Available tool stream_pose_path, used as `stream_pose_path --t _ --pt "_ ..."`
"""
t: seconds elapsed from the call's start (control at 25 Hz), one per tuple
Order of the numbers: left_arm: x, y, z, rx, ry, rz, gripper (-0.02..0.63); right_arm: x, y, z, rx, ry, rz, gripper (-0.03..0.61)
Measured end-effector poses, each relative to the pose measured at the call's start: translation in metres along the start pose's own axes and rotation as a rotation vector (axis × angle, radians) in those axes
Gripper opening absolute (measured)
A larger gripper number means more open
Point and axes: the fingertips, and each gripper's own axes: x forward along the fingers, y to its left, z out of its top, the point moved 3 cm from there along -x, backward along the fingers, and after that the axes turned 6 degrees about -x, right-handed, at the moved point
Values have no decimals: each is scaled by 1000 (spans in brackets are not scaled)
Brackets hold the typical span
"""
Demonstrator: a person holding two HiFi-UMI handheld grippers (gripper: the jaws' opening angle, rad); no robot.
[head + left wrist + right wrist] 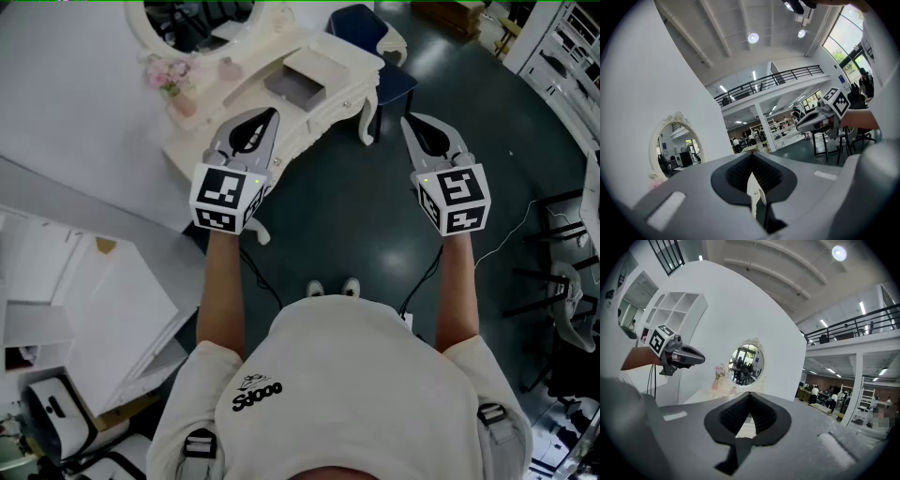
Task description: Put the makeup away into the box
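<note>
**A:** Jaws?

**B:** My left gripper and right gripper are both pinched together and empty, well short of the box, which is open near the counter's right end.

**A:** The makeup?

**B:** Too small to pick out. I'd expect light, slick, breakable cases, so I'd pinch mid-body.
</note>
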Motion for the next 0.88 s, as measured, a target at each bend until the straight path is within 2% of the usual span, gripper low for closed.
stream_pose_path --t 0.48,0.88 --pt "39 -17 -3 -1 12 22 17 9 -39 -21 19 -42 33 2" --pt "90 -16 -18 -8 44 24 17 46 -73 -54 37 1 77 2"
